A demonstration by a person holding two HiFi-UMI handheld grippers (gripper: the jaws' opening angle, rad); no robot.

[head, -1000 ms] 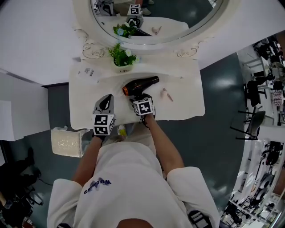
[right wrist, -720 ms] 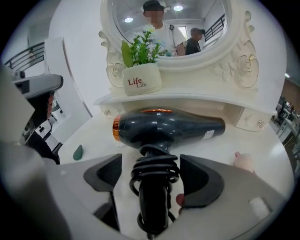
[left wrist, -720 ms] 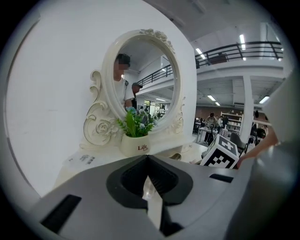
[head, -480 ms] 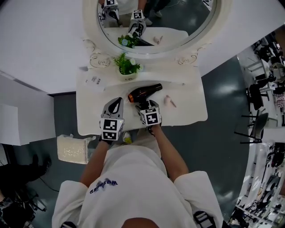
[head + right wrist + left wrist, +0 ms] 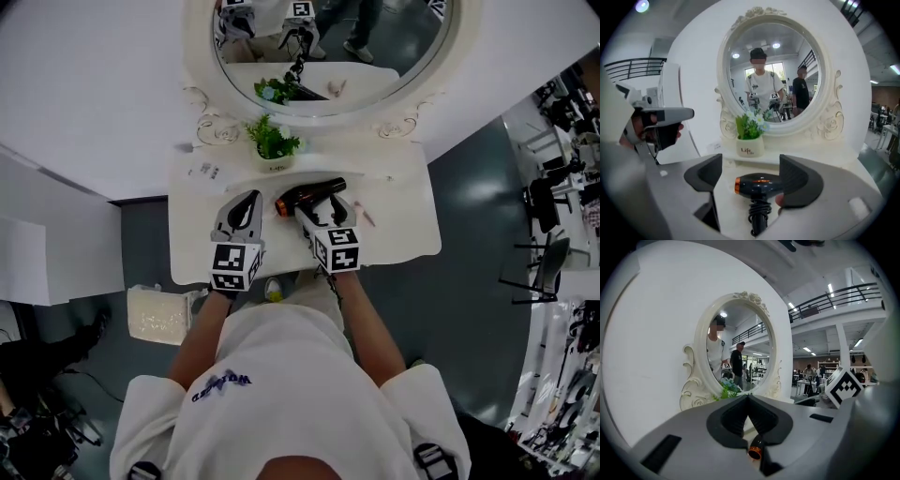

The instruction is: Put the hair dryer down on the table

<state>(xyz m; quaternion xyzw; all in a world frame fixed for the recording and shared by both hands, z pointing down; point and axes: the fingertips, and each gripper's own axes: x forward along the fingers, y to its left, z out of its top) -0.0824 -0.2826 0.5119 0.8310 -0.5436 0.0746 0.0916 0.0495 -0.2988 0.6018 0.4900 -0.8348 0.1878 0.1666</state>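
A black hair dryer (image 5: pixel 309 193) with an orange ring at its nozzle lies on its side on the white dressing table (image 5: pixel 403 225). Its handle, with the cord wound round it, points toward me. My right gripper (image 5: pixel 326 209) is open just short of the handle. In the right gripper view, the hair dryer (image 5: pixel 759 184) lies between the wide-apart jaws, and neither one grips it. My left gripper (image 5: pixel 250 201) hovers left of the nozzle, shut and empty. In the left gripper view, only the orange nozzle (image 5: pixel 755 453) shows below my left gripper (image 5: pixel 747 401).
A small potted plant (image 5: pixel 272 141) stands at the back of the table below an ornate oval mirror (image 5: pixel 328 47). A paper card (image 5: pixel 206 171) lies at the back left and a small pink item (image 5: pixel 364 217) right of the dryer. A woven basket (image 5: pixel 159 314) sits on the floor to the left.
My right gripper has drawn back from the hair dryer's handle, and its open jaws now show. The dryer stays lying on the table. The left gripper has shifted slightly toward the dryer.
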